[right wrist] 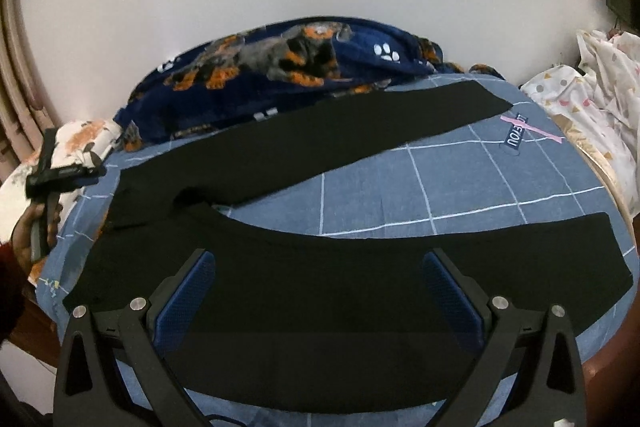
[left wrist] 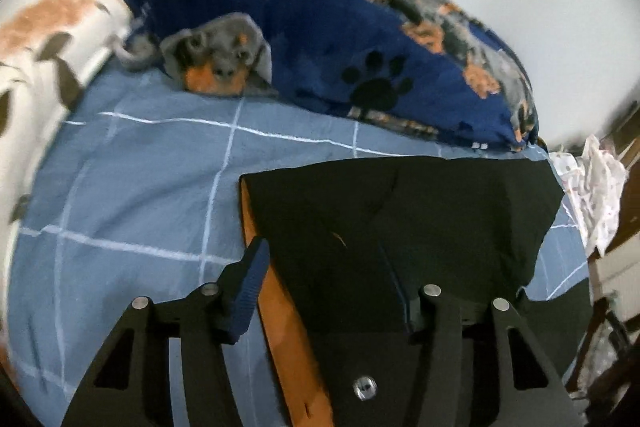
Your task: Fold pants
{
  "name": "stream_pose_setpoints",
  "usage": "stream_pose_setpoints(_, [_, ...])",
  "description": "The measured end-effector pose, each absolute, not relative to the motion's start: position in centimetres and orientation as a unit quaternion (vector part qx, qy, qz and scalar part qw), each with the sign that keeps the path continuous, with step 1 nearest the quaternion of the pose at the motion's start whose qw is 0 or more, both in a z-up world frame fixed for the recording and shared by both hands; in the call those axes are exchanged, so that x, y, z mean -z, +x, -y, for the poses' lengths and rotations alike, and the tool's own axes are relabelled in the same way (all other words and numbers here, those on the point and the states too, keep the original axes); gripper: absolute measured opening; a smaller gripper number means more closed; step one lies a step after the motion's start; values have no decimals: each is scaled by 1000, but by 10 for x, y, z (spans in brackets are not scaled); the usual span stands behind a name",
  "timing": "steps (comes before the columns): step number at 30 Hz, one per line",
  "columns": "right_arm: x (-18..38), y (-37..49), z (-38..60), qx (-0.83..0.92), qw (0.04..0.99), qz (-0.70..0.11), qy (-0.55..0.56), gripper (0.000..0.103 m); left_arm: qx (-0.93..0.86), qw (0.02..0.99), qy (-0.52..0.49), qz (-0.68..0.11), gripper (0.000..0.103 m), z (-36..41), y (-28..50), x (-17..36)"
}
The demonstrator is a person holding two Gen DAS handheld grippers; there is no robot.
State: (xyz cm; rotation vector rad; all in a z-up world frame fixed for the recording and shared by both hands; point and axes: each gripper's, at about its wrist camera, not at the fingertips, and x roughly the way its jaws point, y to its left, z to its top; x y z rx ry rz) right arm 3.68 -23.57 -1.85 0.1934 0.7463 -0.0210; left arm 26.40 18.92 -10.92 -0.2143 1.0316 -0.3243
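Observation:
Black pants lie flat on the blue checked sheet, legs spread in a V, with the waist at the left and the cuffs at the right. My right gripper hovers open over the near leg, both blue pads wide apart and clear of the cloth. In the left wrist view the waist end of the pants fills the middle. My left gripper stands partly apart over the waist's left edge. Its left pad is free beside an orange-brown strip; its right finger is lost against the black cloth.
A navy dog-print blanket is heaped along the bed's far side against the white wall. A floral pillow lies at the left end. White patterned cloth is piled off the right end. A hand shows at the left edge.

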Motion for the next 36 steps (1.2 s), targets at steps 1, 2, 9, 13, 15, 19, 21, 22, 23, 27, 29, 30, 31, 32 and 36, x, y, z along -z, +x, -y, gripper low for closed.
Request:
stream_pose_setpoints(1, [20,38,235,11,926,-367,91,103,148,850,-91,-498,54,-187,272,115])
stream_pose_setpoints(2, [22,40,234,12,923,-373,88,103,141,849,-83,-503,54,-186,278,120])
stream_pose_setpoints(9, [32,54,233,13,914,-396,90,103,132,840,-68,-522,54,-192,315,148])
stream_pose_setpoints(13, [39,61,231,11,908,-409,90,103,134,844,-57,-516,54,-184,332,151])
stream_pose_setpoints(15, [41,65,229,10,906,-414,89,103,125,845,-65,-515,52,-181,335,149])
stream_pose_setpoints(19, [40,71,228,3,907,-410,93,103,115,852,-83,-504,11,-184,329,140])
stream_pose_setpoints(21, [35,81,228,-11,907,-407,102,103,117,865,-74,-483,10,-179,317,126])
stream_pose_setpoints(22, [33,85,229,-16,907,-406,109,103,123,870,-74,-471,9,-176,308,117])
stream_pose_setpoints(23, [28,93,231,-27,907,-401,125,103,127,874,-74,-463,9,-172,302,111])
stream_pose_setpoints(27, [9,136,240,-89,892,-386,215,103,151,895,-66,-413,9,-156,256,72])
stream_pose_setpoints(29, [6,162,243,-121,876,-387,263,103,170,904,-68,-387,9,-149,225,53])
stream_pose_setpoints(30, [7,179,246,-140,863,-387,294,103,175,906,-67,-378,9,-149,212,44])
stream_pose_setpoints(31, [8,189,247,-147,854,-390,311,103,182,909,-66,-369,9,-144,193,36])
stream_pose_setpoints(32, [12,208,247,-160,836,-402,336,103,187,910,-68,-363,9,-138,182,32])
stream_pose_setpoints(36, [30,263,246,-178,790,-431,398,103,205,909,-81,-353,9,-132,128,22])
